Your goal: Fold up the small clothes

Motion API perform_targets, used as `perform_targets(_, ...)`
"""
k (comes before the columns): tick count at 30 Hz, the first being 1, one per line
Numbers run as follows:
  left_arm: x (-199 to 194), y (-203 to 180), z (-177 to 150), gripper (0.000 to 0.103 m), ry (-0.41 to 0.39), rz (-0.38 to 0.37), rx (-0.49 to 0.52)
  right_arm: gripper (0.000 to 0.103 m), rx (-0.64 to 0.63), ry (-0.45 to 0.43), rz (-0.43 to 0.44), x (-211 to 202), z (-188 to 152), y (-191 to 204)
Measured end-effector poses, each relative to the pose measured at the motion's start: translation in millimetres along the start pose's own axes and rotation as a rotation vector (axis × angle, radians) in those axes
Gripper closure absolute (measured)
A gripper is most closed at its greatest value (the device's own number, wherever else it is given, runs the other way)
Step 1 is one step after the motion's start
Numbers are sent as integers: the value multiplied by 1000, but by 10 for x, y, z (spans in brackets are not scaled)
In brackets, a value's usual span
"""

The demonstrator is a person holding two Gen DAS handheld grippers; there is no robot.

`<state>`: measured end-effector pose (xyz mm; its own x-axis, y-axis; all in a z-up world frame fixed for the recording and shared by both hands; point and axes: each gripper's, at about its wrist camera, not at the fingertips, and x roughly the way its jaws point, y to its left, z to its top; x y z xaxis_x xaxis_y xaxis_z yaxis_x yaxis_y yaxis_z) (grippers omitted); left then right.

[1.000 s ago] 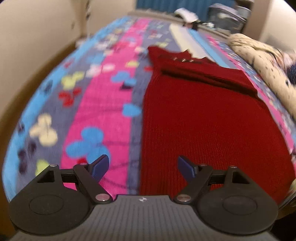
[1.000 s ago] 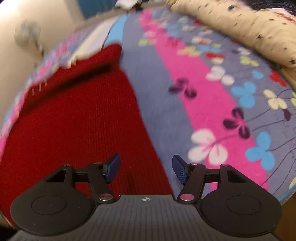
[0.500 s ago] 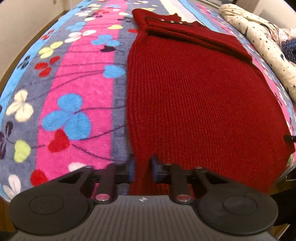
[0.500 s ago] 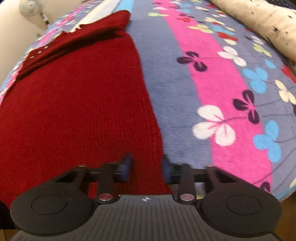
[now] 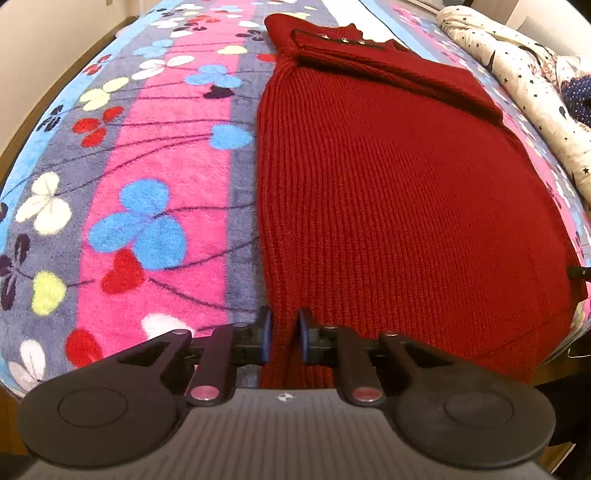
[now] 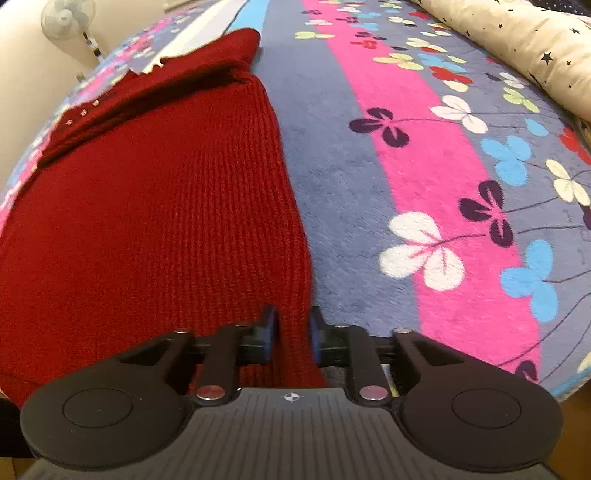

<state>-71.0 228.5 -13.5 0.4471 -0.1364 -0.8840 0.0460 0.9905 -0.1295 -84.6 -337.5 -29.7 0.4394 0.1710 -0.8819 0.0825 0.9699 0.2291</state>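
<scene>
A dark red knitted sweater (image 5: 388, 192) lies flat on a flowered fleece blanket (image 5: 147, 147), its sleeves folded across the far end by the buttoned collar. My left gripper (image 5: 283, 325) pinches the near left corner of the hem; its jaws are opening slightly, with the knit still pressed between the blue pads. In the right wrist view the same sweater (image 6: 147, 221) fills the left half. There my right gripper (image 6: 293, 325) pinches the near right corner of the hem, its jaws also easing apart around a fold of knit.
A cream star-printed quilt (image 5: 535, 85) is bunched along the bed's right side, also seen as the quilt (image 6: 517, 40) at the top right. The blanket (image 6: 406, 184) stretches bare to the right of the sweater. A white fan (image 6: 66, 18) stands by the wall.
Both grippers went from wide open above the hem to closed on the sweater's near corners. Both cameras dropped closer to the bed.
</scene>
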Motion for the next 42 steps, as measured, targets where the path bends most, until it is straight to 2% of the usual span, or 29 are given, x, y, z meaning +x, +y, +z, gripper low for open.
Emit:
perform_targets(3,24,41,3,83,10,1,-18,76,5,7,0,25,3,-8)
perform_targets(7,32,49,5,82,14,1,-27,75,-18,8,-3,45,-14,-8)
perform_targets(9,32,43,1,84,8,5,-9,80,-32,5,1,40,-22,13)
perform_targets(10,22,26,-4,85,1,9,2,90,-37,-1,10,29,-17,17)
perform_targets(11,3,12,-5,89,-10,8,8,91,-40,-20,21,-11,-15,31)
perform_targets(15,-95,13,-7,90,-55,-20,5,91,28,-111,131,-207,28,-37)
perform_targets(21,-1,-12,-4,89,-5,6,8,89,2,-20,46,-24,-4,-3)
perform_targets(29,17,-17,-12,88,0,12,15,79,-26,6,32,29,-44,75)
perform_targets(32,16,-22,-14,88,-2,15,24,81,-42,2,25,19,-52,101)
perform_targets(34,-1,-38,-18,89,-13,18,29,90,-53,-16,22,-5,-43,104)
perform_targets(38,-60,-3,-3,90,-38,-6,10,91,-18,-76,72,-130,-8,49)
perform_targets(42,-22,1,6,90,-15,-7,1,91,20,-53,61,-90,14,-24)
